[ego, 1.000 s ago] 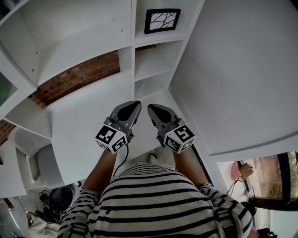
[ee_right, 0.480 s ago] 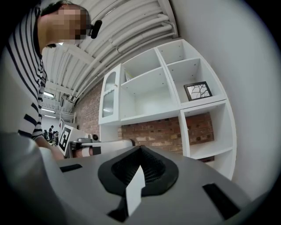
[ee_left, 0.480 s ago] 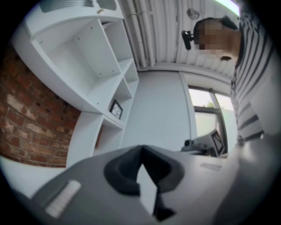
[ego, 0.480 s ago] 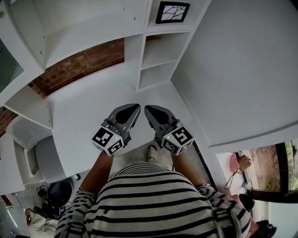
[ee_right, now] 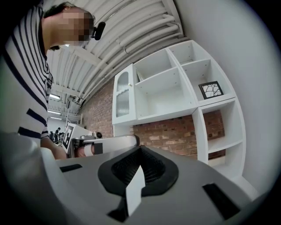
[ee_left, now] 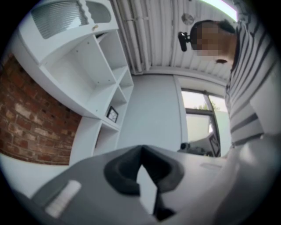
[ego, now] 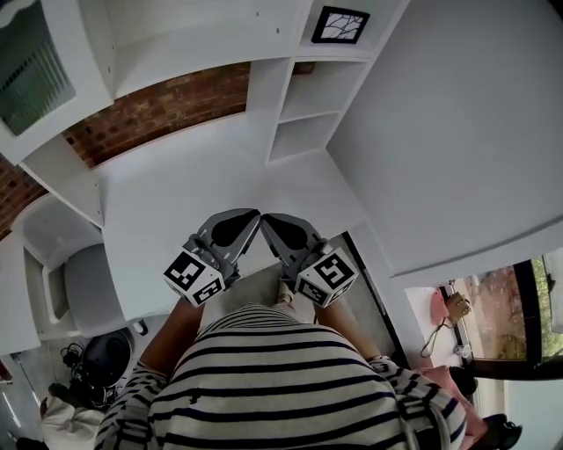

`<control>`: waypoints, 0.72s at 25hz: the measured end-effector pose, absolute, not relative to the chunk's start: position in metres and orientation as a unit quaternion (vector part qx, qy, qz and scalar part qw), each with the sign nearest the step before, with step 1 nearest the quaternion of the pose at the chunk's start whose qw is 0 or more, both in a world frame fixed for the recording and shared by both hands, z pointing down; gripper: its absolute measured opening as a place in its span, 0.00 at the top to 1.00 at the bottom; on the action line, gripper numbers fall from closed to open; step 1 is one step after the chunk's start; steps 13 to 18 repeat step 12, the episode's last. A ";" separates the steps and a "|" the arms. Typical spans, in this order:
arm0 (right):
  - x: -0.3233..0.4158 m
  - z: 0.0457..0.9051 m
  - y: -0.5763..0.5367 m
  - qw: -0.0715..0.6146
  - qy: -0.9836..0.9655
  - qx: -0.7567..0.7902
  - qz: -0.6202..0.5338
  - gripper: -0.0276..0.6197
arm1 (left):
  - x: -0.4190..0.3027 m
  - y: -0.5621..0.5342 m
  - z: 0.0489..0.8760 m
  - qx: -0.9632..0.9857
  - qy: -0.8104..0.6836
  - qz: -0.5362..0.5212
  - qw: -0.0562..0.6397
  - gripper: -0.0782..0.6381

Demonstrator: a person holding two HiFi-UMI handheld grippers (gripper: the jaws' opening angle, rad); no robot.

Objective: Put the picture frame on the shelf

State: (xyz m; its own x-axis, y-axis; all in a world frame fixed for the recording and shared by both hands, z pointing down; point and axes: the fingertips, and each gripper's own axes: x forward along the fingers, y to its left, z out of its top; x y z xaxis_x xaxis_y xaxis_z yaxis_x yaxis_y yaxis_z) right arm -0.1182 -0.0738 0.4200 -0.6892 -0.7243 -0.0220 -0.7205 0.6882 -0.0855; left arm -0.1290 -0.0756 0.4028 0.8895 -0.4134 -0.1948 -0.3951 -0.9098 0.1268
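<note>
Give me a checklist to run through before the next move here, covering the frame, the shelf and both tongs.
1. Is the picture frame on the shelf? Ok, it stands in an upper compartment.
2. Does it face outward? Ok.
3. Are the left tongs empty? Ok, jaws together with nothing between them.
4. Are the right tongs empty? Ok, jaws together with nothing between them.
5. Are both tongs clear of the shelf? Ok, both are over the white desk.
6. Is the frame set well back from the ledge? Cannot tell.
</note>
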 end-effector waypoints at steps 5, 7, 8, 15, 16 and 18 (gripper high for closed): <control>-0.136 0.407 -0.044 0.045 0.921 -0.386 -0.028 0.95 | -0.144 -0.048 0.396 0.971 -0.192 -0.128 0.057 0.88; -0.146 0.405 -0.029 0.034 0.925 -0.377 -0.022 0.95 | -0.148 -0.034 0.392 0.971 -0.176 -0.145 0.070 0.88; -0.153 0.407 -0.022 0.022 0.927 -0.373 -0.018 0.95 | -0.149 -0.026 0.389 0.972 -0.164 -0.151 0.073 0.88; -0.175 0.414 -0.003 -0.007 0.927 -0.374 -0.007 0.95 | -0.153 0.000 0.382 0.979 -0.137 -0.144 0.037 0.88; -0.175 0.414 -0.003 -0.007 0.927 -0.374 -0.007 0.95 | -0.153 0.000 0.382 0.979 -0.137 -0.144 0.037 0.88; -0.175 0.414 -0.003 -0.007 0.927 -0.374 -0.007 0.95 | -0.153 0.000 0.382 0.979 -0.137 -0.144 0.037 0.88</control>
